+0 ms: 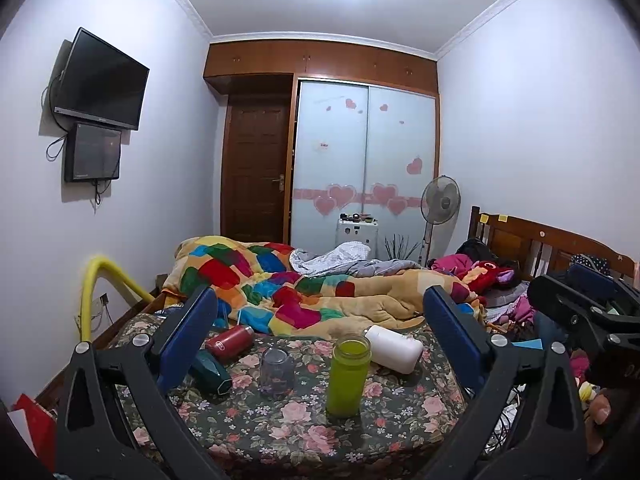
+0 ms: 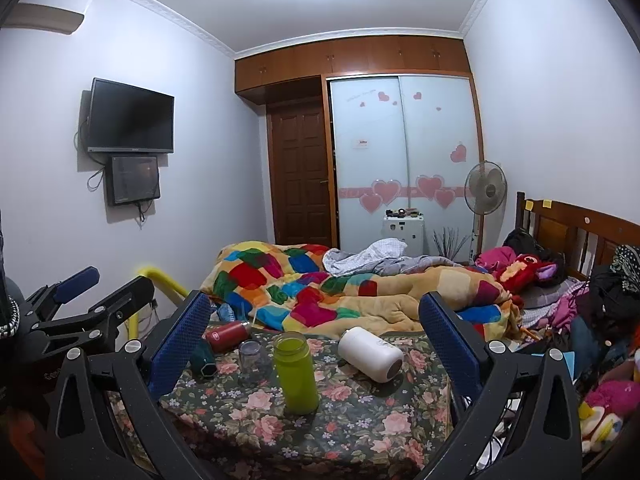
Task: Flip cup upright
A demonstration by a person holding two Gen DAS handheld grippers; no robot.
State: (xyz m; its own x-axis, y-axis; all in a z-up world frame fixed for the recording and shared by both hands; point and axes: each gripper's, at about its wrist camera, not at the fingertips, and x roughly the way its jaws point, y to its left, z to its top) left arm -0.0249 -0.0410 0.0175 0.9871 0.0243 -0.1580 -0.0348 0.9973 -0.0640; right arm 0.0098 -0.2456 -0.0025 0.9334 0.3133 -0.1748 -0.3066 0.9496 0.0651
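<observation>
A green cup stands upright on the floral bedspread; it also shows in the right wrist view. A clear glass stands upside down left of it, also seen in the right wrist view. A white cup lies on its side behind, as do a red bottle and a dark teal cup. My left gripper is open and empty, held back from the cups. My right gripper is open and empty too; the white cup lies between its fingers' line of sight.
A colourful patchwork blanket is heaped behind the cups. Clothes and plush toys pile up at the right by the wooden headboard. A yellow rail stands at the left bed edge. The other gripper shows at each view's side.
</observation>
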